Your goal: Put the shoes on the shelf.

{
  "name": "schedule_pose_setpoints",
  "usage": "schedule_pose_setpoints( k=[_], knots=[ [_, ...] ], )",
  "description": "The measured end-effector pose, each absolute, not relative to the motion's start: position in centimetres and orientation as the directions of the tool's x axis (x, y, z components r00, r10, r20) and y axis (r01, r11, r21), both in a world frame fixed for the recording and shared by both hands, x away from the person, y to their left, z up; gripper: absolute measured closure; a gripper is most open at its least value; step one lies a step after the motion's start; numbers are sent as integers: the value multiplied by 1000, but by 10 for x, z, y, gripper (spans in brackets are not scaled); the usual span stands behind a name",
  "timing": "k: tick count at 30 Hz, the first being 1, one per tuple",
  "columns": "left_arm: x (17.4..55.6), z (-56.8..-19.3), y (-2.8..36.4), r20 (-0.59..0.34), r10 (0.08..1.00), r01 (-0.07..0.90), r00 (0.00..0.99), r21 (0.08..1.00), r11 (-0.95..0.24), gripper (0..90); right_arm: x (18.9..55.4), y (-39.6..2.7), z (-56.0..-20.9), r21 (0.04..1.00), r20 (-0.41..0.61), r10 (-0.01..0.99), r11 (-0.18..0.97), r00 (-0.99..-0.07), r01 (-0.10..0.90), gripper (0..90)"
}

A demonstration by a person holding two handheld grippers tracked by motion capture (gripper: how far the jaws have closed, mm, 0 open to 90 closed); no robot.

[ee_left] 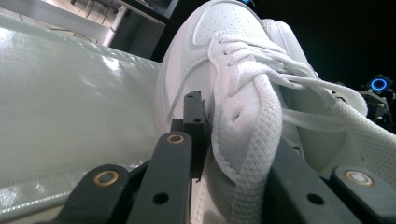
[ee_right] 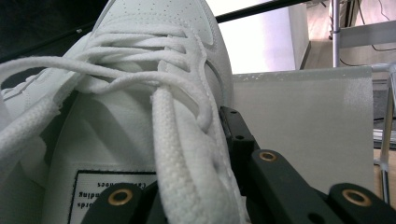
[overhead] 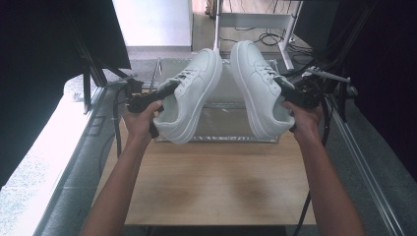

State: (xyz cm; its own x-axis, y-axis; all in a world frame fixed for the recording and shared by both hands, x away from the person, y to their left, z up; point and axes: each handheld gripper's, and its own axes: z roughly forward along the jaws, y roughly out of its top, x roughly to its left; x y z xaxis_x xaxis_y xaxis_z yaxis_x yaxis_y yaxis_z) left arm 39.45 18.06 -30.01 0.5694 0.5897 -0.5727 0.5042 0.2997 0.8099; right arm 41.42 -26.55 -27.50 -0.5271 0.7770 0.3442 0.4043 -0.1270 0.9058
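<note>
Jaws of the left hand-held gripper (overhead: 162, 94) are clamped on the collar of the left shoe (overhead: 189, 96), and the right hand-held gripper (overhead: 290, 93) is clamped likewise on the right shoe (overhead: 258, 88). Both white sneakers hang tilted, toes up, above the clear tray (overhead: 236, 132) at the far edge of the desk (overhead: 216, 182). With only 1 thin padded edge pinched on each, a shoe could swing, slip free and drop.
</note>
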Motion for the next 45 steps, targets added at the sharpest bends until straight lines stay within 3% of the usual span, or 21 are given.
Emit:
schedule_pose_setpoints(
  k=[22, 45],
  knots=[
    [431, -271, 171, -533, 673, 496, 513, 824, 275, 820, 452, -238, -250, 905, 323, 819, -119, -475, 409, 865],
    [488, -278, 154, -527, 769, 548, 362, 788, 281, 819, 512, -206, -268, 868, 307, 891, -117, -336, 484, 864]
  ],
)
